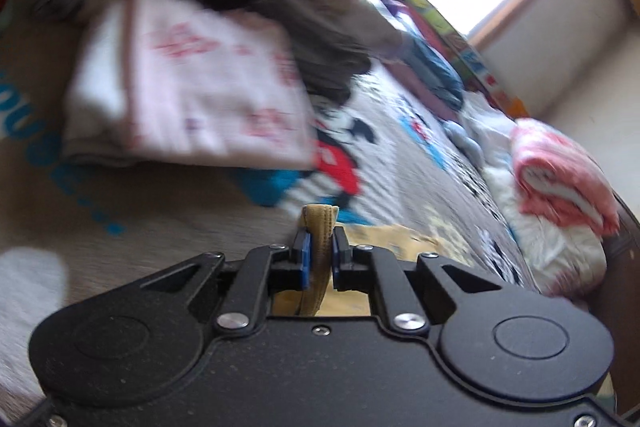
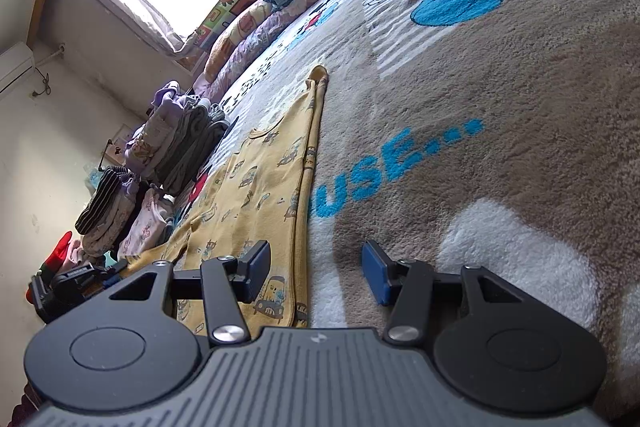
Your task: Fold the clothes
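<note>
L tongs (image 1: 320,251) are clamped on a thick hem edge of the yellow garment (image 1: 319,227), blue pads pressing it from both sides; the rest of the cloth trails under the tool body. R tongs (image 2: 316,275) stand apart w/ nothing between them, hovering low over the garment's near end, the left pad over the yellow cloth and the right pad over the bare blanket (image 2: 500,107). In the right wrist view the yellow garment, printed w/ small cars, lies spread mostly flat on the bed, long straight edge running away from the camera to a pointed far corner; it looks unfolded or at most folded once lengthwise, can't tell which. Finished work shows beside it: stacks of folded clothes (image 2: 176,147) in purple, grey and stripes sit near the bed's left side, just beyond the garment. The left wrist view is badly blurred but shows a folded white piece w/ red print (image 1: 192,87) under a dark heap, plus a rolled pink-and-white item (image 1: 560,179) farther off toward the bed's edge. Judging by that, the task is well along: several pieces done and stacked, this yellow one in hand at the start of its fold, w/ only one side gripped so far. Left to do, prob: R tongs grip the near hem, fold over, then stack. Whether more unfolded pieces wait elsewhere isn't visible.
</note>
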The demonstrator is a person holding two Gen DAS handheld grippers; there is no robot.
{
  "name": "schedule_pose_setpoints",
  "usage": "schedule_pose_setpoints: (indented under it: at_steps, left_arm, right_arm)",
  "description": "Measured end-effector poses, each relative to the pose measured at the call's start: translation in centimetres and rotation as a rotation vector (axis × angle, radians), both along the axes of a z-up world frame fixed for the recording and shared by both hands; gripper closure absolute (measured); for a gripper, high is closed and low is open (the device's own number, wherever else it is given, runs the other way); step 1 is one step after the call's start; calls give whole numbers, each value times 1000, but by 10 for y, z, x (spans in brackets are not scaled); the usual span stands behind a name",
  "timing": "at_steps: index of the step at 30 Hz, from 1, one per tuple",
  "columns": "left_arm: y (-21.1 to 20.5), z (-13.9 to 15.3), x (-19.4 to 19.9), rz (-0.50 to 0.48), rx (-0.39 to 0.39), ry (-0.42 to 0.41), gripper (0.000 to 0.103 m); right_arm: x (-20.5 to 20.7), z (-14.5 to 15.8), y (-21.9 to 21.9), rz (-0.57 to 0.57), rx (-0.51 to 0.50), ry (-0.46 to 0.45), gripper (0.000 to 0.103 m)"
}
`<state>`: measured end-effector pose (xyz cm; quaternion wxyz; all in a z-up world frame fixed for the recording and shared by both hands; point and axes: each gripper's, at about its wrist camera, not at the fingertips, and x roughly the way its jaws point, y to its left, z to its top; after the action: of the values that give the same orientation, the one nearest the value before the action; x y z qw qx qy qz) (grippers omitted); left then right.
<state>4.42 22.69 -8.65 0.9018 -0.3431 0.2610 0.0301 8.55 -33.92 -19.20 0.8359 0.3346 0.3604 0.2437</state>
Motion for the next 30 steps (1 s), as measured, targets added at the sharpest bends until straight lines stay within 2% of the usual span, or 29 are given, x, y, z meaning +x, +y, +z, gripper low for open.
schedule_pose_setpoints:
  at_steps: [10,16,22,26,30]
  left_arm:
    - [-75,38,26,-180,60,-69,96]
    - [-124,47,46,-297,93,-85,96]
    - [-183,38,63,-427,190,-58,96]
    - [-223,21,71,-497,310,-16,96]
    - [-250,-4,79,-579,353,19,96]
  right_arm:
    - [0,3,-3,3,40,-25,51]
    - [0,7,-3,23,73,-56,52]
    - [-1,12,-2,46,123,-86,52]
    - [-1,14,-4,60,162,-102,52]
    - [-2,14,-5,70,194,-107,52]
